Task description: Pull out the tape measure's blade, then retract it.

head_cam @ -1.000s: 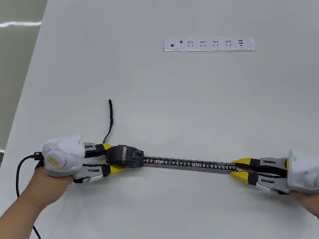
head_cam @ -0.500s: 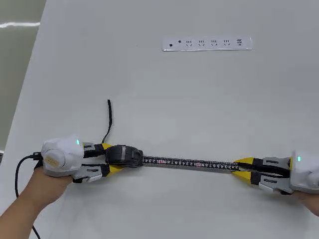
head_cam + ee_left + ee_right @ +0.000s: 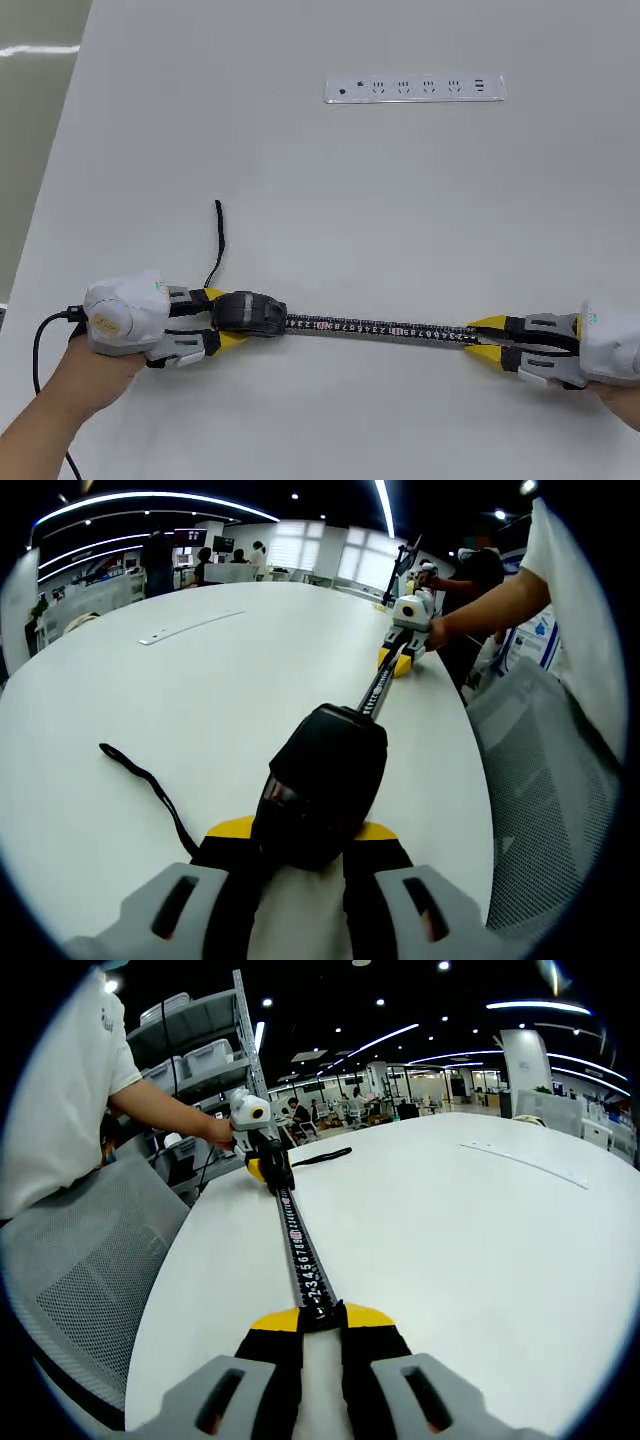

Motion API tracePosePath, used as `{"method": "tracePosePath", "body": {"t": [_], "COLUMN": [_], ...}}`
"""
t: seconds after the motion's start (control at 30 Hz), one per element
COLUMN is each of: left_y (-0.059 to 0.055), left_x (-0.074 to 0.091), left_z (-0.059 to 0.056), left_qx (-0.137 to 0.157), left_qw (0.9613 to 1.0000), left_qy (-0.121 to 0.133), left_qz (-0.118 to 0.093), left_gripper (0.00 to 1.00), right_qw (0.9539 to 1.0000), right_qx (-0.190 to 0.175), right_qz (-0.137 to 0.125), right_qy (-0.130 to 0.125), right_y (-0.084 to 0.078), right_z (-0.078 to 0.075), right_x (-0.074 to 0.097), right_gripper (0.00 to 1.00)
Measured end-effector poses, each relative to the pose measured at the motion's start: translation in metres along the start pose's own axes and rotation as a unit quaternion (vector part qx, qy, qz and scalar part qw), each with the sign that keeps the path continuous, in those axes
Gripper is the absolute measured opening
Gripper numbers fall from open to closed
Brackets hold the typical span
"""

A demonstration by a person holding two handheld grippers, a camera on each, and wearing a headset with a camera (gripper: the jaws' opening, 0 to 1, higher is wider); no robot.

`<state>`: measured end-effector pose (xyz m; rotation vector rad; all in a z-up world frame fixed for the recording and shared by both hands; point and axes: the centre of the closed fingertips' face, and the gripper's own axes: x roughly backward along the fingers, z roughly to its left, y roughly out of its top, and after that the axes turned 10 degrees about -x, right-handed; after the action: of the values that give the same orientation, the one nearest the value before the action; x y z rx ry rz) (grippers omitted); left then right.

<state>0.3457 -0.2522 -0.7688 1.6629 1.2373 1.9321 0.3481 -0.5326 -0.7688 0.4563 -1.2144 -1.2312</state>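
Two handheld grippers sit low over a white table (image 3: 400, 200), seen from above in the head view. At front left, the left gripper (image 3: 226, 318) pinches the black tape measure (image 3: 250, 313) by its body. Well apart to the right, the right gripper (image 3: 486, 338) is pressed together on the tip of the blade (image 3: 380, 328). Blade runs straight btwn them, low over the table; can't tell if it touches. A black strap (image 3: 220, 240) trails from the body, and a power strip (image 3: 415, 88) lies far back. The left gripper view adds people (image 3: 160, 555) at the room's far end & a mesh chair (image 3: 540, 780). The right gripper view adds shelves (image 3: 200, 1055) w/ bins & readable blade numbers.
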Motion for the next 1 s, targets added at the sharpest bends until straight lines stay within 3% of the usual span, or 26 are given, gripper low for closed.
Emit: {"method": "tracePosePath", "body": {"t": [0.4,0.5,0.57,0.73,0.83,1.0], "left_y": [-0.003,-0.004,-0.002,-0.004,-0.005,-0.006], "left_x": [0.000,0.000,0.001,0.000,0.001,0.003], "left_z": [0.001,0.001,-0.001,-0.004,-0.002,-0.001], "left_qx": [0.004,0.011,0.024,0.015,0.018,0.025], "left_qw": [0.9999,0.9998,0.9996,0.9997,0.9996,0.9994], "left_qy": [0.003,0.005,0.002,-0.001,0.007,0.014], "left_qz": [0.012,0.016,0.010,0.017,0.019,0.018], "left_gripper": [0.29,0.30,0.32,0.38,0.45,0.50], "right_qw": [0.9999,0.9997,0.9998,0.9999,0.9999,0.9998], "right_qx": [-0.014,-0.021,-0.016,-0.012,-0.014,-0.018], "right_qz": [0.008,0.006,0.008,0.009,0.007,0.002], "right_qy": [0.000,0.009,0.009,0.003,-0.003,-0.011], "right_y": [0.001,0.002,0.002,0.003,0.005,0.003], "right_z": [0.004,0.010,0.011,0.014,0.013,0.007], "right_x": [0.000,0.000,-0.001,-0.002,-0.002,0.001], "right_gripper": [0.15,0.22,0.25,0.31,0.34,0.37]}}
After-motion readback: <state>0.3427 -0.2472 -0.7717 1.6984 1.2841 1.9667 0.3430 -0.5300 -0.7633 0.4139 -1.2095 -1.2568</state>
